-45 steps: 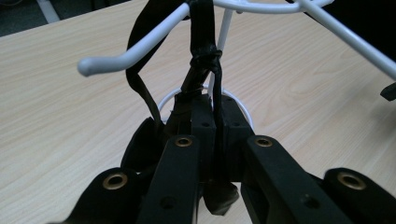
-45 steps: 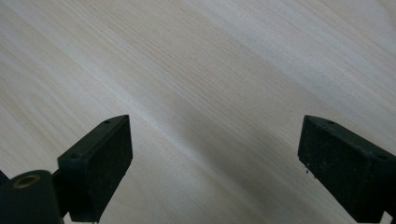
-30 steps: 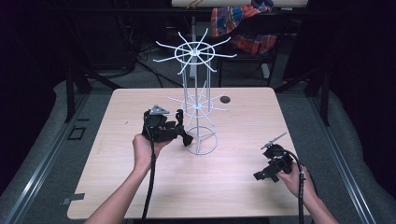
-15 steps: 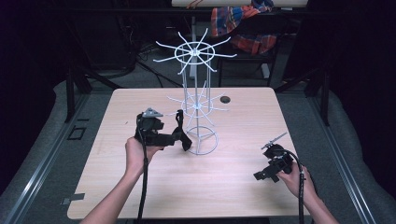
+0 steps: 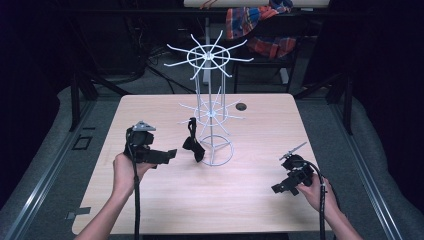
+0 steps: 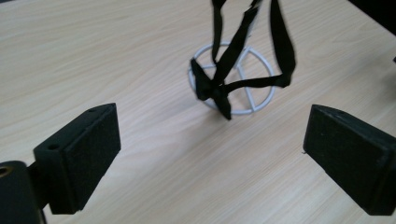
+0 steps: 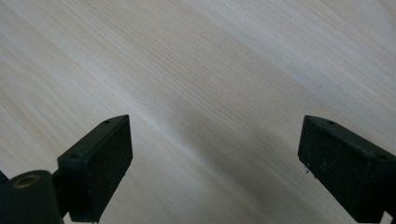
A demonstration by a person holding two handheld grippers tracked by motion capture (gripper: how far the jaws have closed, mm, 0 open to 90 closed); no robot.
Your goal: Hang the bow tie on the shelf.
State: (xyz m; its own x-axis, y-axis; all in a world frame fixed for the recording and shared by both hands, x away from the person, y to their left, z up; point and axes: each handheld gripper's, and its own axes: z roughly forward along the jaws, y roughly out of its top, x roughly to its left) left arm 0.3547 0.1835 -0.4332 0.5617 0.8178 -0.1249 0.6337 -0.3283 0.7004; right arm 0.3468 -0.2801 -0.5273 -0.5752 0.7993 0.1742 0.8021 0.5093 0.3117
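Observation:
A white wire rack [image 5: 209, 112] with two tiers of spokes stands mid-table. From a lower spoke on its left side hangs a black bow tie [image 5: 192, 144] by its strap. In the left gripper view the bow tie [image 6: 215, 88] dangles in front of the rack's ring base [image 6: 243, 112]. My left gripper [image 5: 171, 154] is a short way left of the tie, apart from it. Its jaws have just been opening and stand wide with nothing between them [image 6: 210, 154]. My right gripper [image 5: 277, 189] rests low at the table's front right, open over bare wood [image 7: 215, 163].
The light wooden table [image 5: 250, 210] has a small dark round spot [image 5: 241, 106] behind the rack. A plaid cloth [image 5: 260, 25] hangs beyond the far edge. Dark floor and metal rails surround the table.
The left gripper was at the tie beside the rack. It has since let go and drawn back to the left. The tie stays hanging. The right gripper has kept still.

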